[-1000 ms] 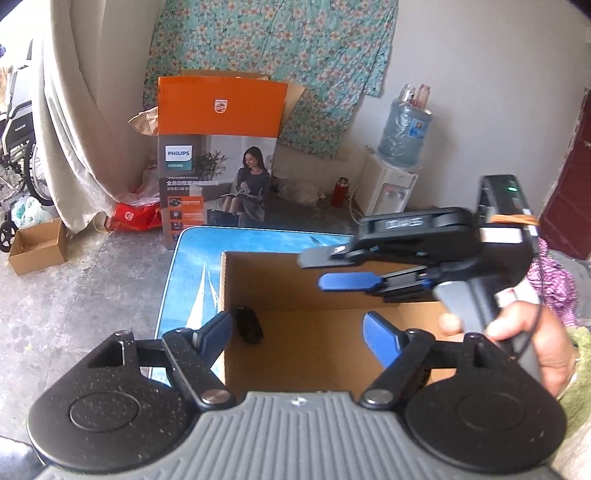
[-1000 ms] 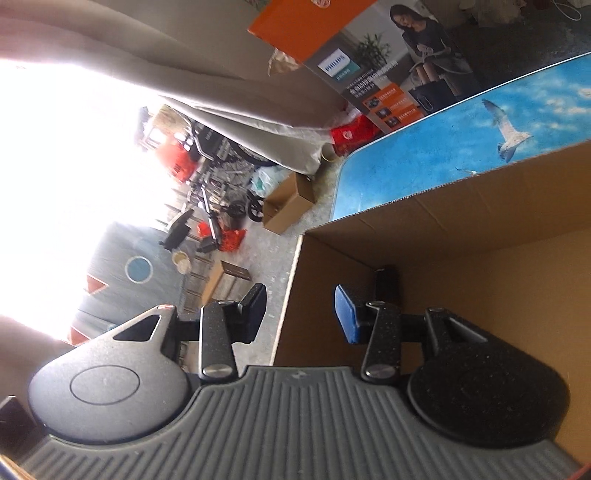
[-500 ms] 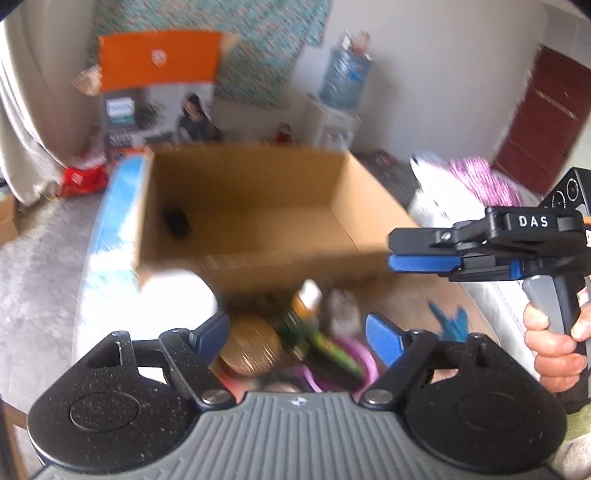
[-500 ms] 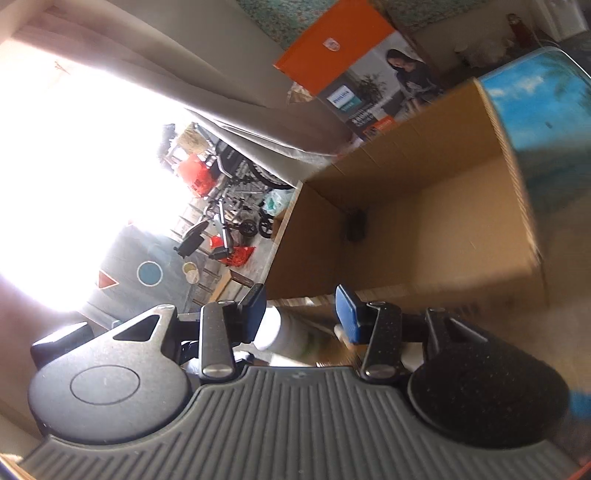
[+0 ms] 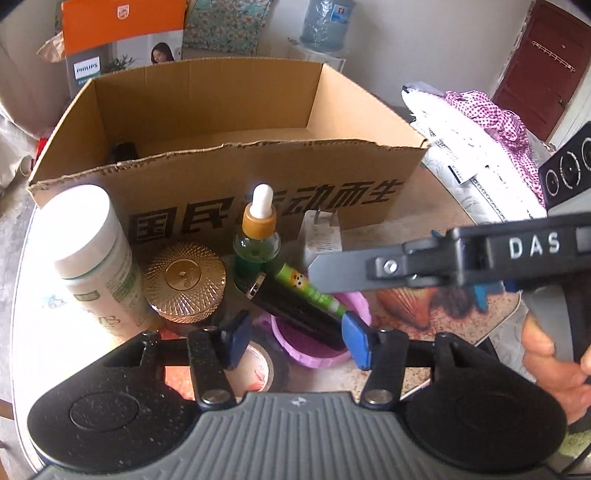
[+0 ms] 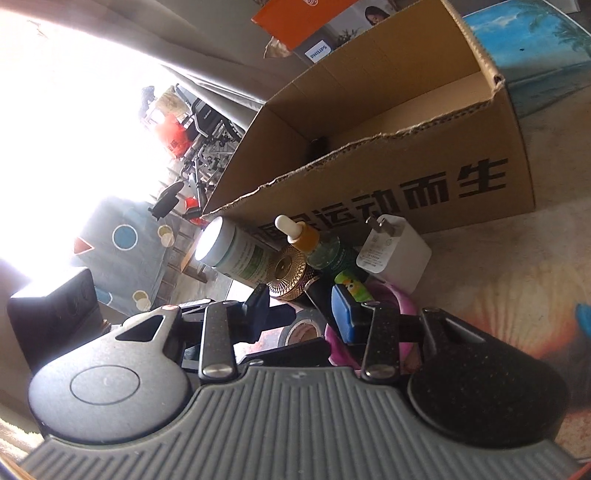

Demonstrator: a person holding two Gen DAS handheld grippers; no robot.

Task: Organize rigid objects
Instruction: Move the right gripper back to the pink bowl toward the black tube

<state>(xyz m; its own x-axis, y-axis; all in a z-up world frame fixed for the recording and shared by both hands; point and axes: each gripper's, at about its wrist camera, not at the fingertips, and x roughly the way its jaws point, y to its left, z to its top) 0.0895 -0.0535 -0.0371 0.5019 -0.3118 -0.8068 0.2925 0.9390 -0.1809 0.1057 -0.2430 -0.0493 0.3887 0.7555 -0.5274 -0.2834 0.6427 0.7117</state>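
Observation:
An open cardboard box [image 5: 258, 192] stands on the table with a small black object [image 5: 123, 151] inside at its left. In front of it cluster a white bottle [image 5: 92, 254], a gold-lidded jar [image 5: 184, 280], a green dropper bottle [image 5: 258, 240], a white charger [image 5: 321, 236], a black tube [image 5: 295, 308], a green cartoon tube [image 5: 308, 290], a purple bowl [image 5: 314, 347] and a tape roll [image 5: 260, 369]. My left gripper [image 5: 295, 341] hangs low over the bowl, jaws closing, pads pressing nothing. My right gripper [image 6: 300, 314] hovers over the same pile, jaws closing, nothing gripped.
A shell-print cloth [image 5: 406, 306] covers the table. White and pink-spotted bundles [image 5: 480, 122] lie to the right. An orange Philips carton [image 5: 122, 40] and a water jug [image 5: 325, 22] stand behind the box. A hand [image 5: 550, 358] grips the right tool's handle.
Both grippers have drawn back from over the box and sunk to the pile in front of it. The left jaws have narrowed; the right jaws are slightly narrower.

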